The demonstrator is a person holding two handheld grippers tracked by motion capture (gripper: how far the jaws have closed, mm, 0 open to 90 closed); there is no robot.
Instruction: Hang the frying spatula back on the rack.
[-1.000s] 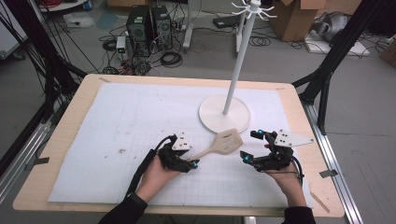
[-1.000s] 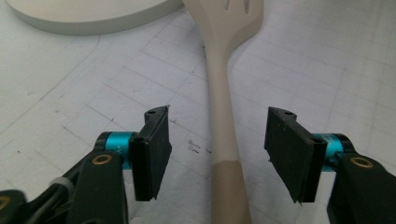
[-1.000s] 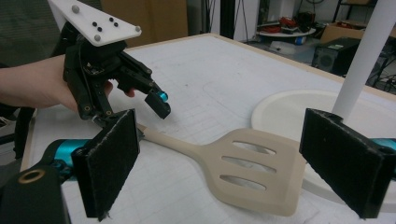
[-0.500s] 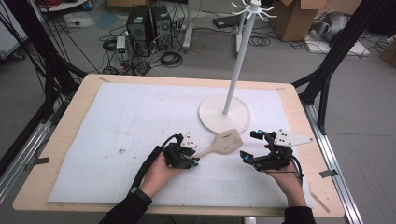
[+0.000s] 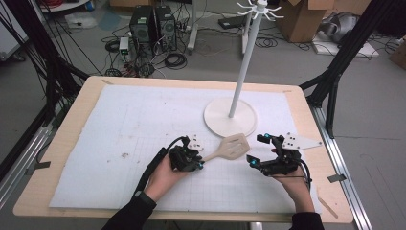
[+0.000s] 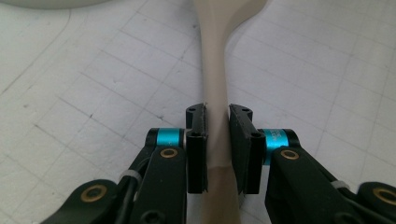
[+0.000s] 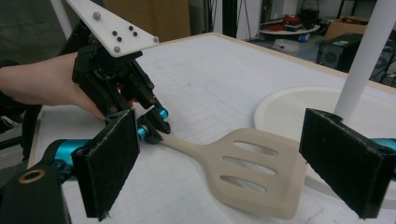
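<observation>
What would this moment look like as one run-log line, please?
left gripper: shut on beige slotted plastic spatula handle | right gripper: open beside blade | spatula on white mat

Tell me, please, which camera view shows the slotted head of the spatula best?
The right gripper view: the spatula lies close, with all three slots and the head's outline plain. The high view shows the head small, beside the stand's base. The left gripper view gives the handle between the left gripper pads, with the head cut off.
</observation>
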